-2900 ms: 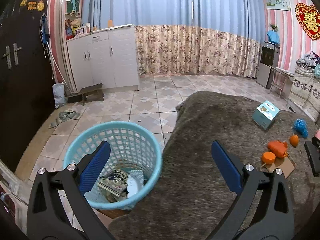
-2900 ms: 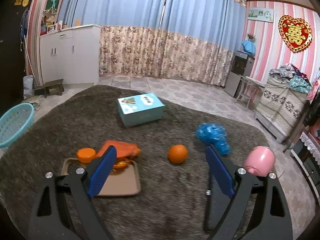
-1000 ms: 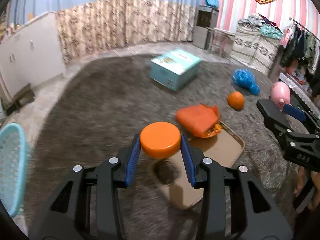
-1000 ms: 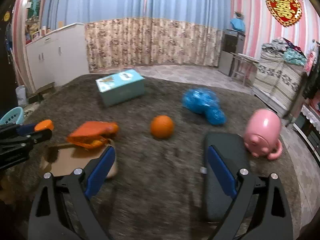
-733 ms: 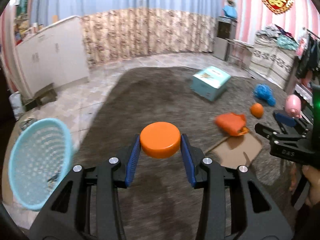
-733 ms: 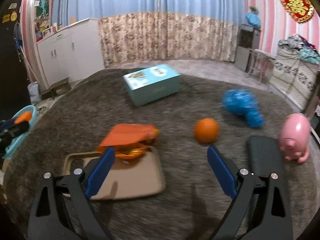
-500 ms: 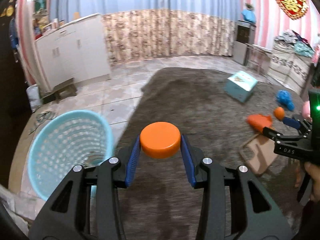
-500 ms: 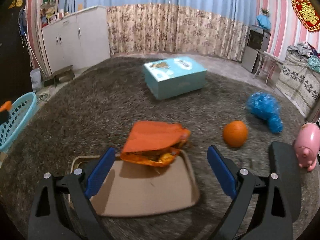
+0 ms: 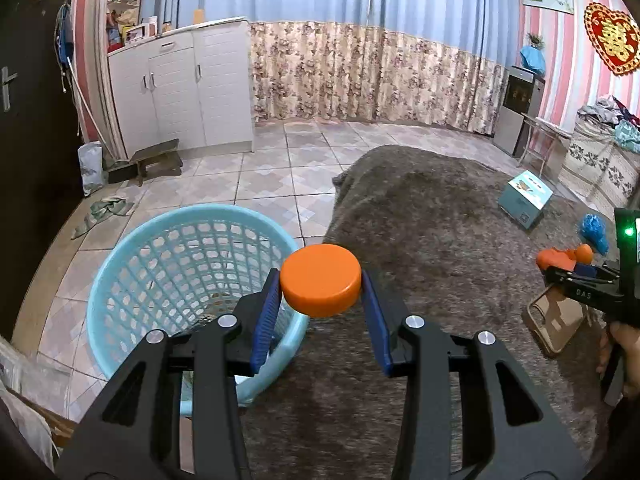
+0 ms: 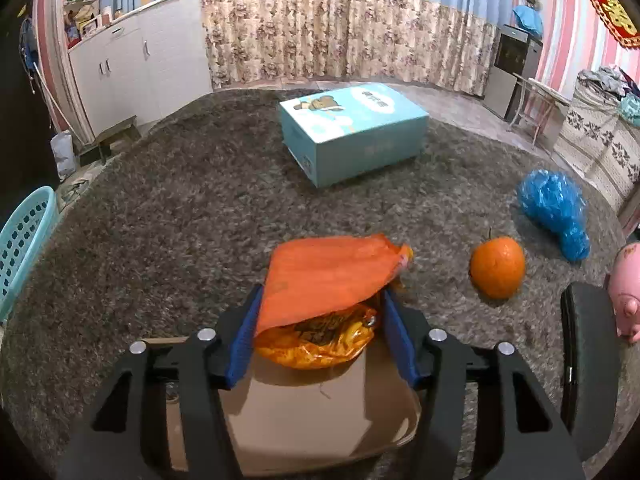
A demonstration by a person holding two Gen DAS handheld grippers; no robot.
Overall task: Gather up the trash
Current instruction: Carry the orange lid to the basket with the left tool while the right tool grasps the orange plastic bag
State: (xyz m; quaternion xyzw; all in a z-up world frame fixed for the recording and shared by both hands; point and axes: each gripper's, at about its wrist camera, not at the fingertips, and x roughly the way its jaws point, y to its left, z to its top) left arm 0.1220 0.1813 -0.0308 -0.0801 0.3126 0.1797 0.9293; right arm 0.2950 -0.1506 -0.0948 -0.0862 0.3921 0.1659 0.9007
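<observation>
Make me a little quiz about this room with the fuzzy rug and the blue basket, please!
1. True or false: the left gripper grips an orange lid.
2. What lies between the closing fingers of the right gripper?
A. the orange fruit
B. the orange snack bag
C. the blue plastic bag
3. Fill in: on the rug behind the snack bag stands a light blue ____.

Key
1. True; the lid is near the blue basket, not yet over it.
2. B; the snack bag lies partly on a brown tray.
3. box
</observation>
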